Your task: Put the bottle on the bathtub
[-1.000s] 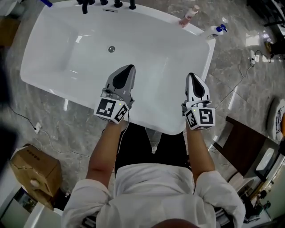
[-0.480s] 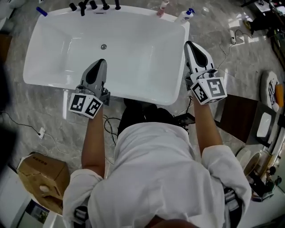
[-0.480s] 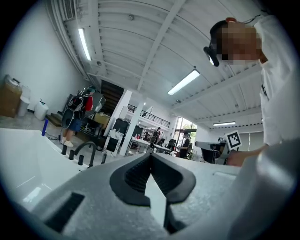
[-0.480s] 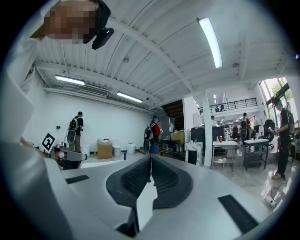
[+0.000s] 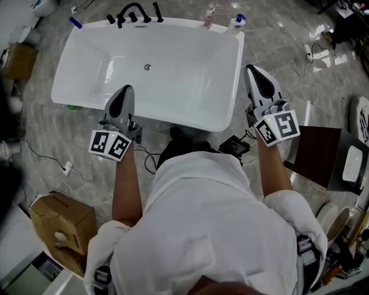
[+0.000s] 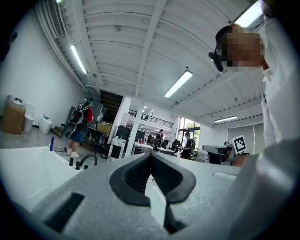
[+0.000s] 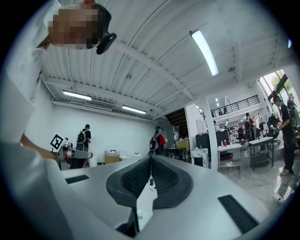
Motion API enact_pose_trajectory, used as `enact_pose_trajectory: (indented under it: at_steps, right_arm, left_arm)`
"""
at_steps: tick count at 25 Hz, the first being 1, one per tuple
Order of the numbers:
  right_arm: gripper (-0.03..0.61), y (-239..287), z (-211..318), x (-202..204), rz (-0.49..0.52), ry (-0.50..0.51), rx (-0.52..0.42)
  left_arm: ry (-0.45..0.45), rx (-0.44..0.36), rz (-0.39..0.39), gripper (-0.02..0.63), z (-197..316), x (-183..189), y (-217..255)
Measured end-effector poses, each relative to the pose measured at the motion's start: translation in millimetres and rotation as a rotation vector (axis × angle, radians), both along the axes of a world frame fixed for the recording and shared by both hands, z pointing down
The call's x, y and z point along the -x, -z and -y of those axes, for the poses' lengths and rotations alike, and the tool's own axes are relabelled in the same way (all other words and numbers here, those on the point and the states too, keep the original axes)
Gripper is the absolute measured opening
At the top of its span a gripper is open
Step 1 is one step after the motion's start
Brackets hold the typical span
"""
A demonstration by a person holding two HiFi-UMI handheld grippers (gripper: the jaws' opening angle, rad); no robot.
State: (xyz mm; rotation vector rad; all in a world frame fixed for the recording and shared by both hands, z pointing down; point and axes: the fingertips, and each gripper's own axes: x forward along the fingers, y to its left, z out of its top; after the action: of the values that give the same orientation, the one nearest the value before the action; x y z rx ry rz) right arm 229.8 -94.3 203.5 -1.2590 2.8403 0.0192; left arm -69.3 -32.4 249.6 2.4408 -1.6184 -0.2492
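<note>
The white bathtub point(image 5: 173, 80) fills the top of the head view, and its rim also shows at the left of the left gripper view as a pale edge point(image 6: 28, 164). A pink bottle point(image 5: 209, 16) and a white bottle with a blue cap point(image 5: 235, 23) stand on its far right rim. My left gripper point(image 5: 127, 90) is shut and empty over the tub's near rim. My right gripper point(image 5: 254, 70) is shut and empty, just off the tub's right side over the floor. Both gripper views look upward past shut jaws, the left gripper point(image 6: 151, 154) and the right gripper point(image 7: 151, 157), toward the ceiling.
A black faucet point(image 5: 134, 11) sits on the tub's far rim, and a blue item point(image 5: 75, 22) lies at its far left corner. A cardboard box point(image 5: 60, 227) stands at lower left, a brown board point(image 5: 317, 154) at right. Cables and a black device point(image 5: 233, 145) lie on the marble floor.
Both grippers drew back from over the tub's basin. The right one swung out past the tub's right side; the left now sits at the near rim. More of the tub is in view.
</note>
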Motion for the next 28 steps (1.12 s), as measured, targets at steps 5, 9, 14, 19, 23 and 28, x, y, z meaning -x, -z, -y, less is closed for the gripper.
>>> enact_pose_trajectory:
  at_steps: [5, 9, 14, 19, 23, 28]
  right_arm:
    - [0.014, 1, -37, -33, 0.034, 0.02, -0.005]
    - [0.014, -6, -59, -42, 0.057, 0.046, 0.012]
    - [0.014, -24, -92, -42, 0.05, 0.1, 0.04]
    - [0.014, -46, -109, -45, 0.044, 0.086, 0.085]
    - [0.014, -45, -111, -47, 0.021, 0.096, 0.086]
    - [0.012, -42, -111, -45, 0.01, 0.115, 0.079]
  left_arm:
    - [0.017, -0.002, 0.082, 0.017, -41, -37, 12]
    - [0.064, 0.006, 0.125, 0.017, -67, -59, 11]
    - [0.082, 0.047, 0.15, 0.017, -85, -85, -3]
    - [0.09, 0.075, 0.155, 0.017, -96, -92, -10]
    - [0.065, 0.073, 0.143, 0.017, -99, -93, -7]
    - [-0.033, 0.057, 0.15, 0.017, -99, -117, 2]
